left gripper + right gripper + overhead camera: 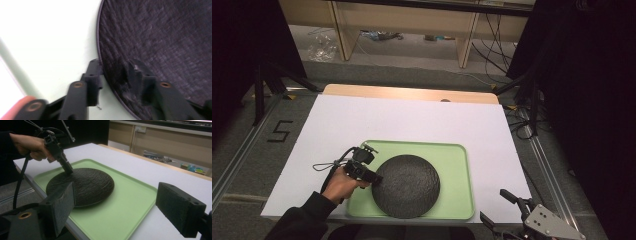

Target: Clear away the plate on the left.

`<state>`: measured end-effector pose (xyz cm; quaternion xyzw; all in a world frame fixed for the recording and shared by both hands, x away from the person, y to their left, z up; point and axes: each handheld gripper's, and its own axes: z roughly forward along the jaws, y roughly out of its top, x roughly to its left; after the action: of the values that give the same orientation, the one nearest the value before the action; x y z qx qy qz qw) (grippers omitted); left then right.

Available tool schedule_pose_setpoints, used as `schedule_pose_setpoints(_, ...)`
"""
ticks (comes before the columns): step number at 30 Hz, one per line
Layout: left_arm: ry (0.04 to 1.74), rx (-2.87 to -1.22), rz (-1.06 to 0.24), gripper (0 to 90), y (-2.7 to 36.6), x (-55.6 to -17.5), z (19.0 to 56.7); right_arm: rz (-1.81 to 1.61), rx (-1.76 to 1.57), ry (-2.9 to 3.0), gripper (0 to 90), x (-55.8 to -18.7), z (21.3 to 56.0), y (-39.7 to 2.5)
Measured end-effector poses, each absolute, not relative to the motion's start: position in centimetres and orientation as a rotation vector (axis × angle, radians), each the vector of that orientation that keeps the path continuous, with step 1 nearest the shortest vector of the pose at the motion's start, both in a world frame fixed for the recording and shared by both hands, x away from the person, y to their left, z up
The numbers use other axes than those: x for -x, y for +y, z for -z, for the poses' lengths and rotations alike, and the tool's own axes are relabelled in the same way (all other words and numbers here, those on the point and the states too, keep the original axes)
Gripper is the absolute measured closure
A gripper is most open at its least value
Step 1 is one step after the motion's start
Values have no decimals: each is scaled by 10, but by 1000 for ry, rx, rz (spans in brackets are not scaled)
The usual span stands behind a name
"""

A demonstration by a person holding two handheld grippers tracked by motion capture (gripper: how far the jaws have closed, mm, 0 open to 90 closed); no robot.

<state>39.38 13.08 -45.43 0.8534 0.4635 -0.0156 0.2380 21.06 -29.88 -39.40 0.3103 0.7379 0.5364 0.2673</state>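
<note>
A round black textured plate [409, 185] lies on a light green tray [457, 170] near the table's front edge. My left gripper [374, 179] is at the plate's left rim, held by a hand in a dark sleeve. In the left gripper view its jaws straddle the rim of the plate [162, 37], one on the tray side, one over the plate, and my left gripper [115, 72] looks shut on it. My right gripper [497, 207] hovers off the table's front right corner, open and holding nothing. The right gripper view looks between its wide-apart jaws at the plate [85, 185].
A white sheet [402, 120] covers the table, with a wooden strip [412, 93] along the far edge. Black stands [262, 90] and cables [492, 45] flank the table on the floor. A wooden shelf unit [407, 25] stands behind.
</note>
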Motion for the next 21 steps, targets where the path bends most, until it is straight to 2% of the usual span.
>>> schedule_pose_setpoints(9,1260,-2340,55,607,125,-391,455,-1450,-861,2012,168,-209,394,-298)
schedule_pose_setpoints(14,1255,-2346,-32,538,127,-390,451,-1448,-862,2013,168,-209,394,-298)
schedule_pose_setpoints(18,1259,-2311,-23,517,138,-393,449,-1443,-849,2002,168,-210,394,-298)
schedule_pose_setpoints(21,1259,-2258,31,498,145,-389,442,-1444,-865,2010,167,-209,394,-298)
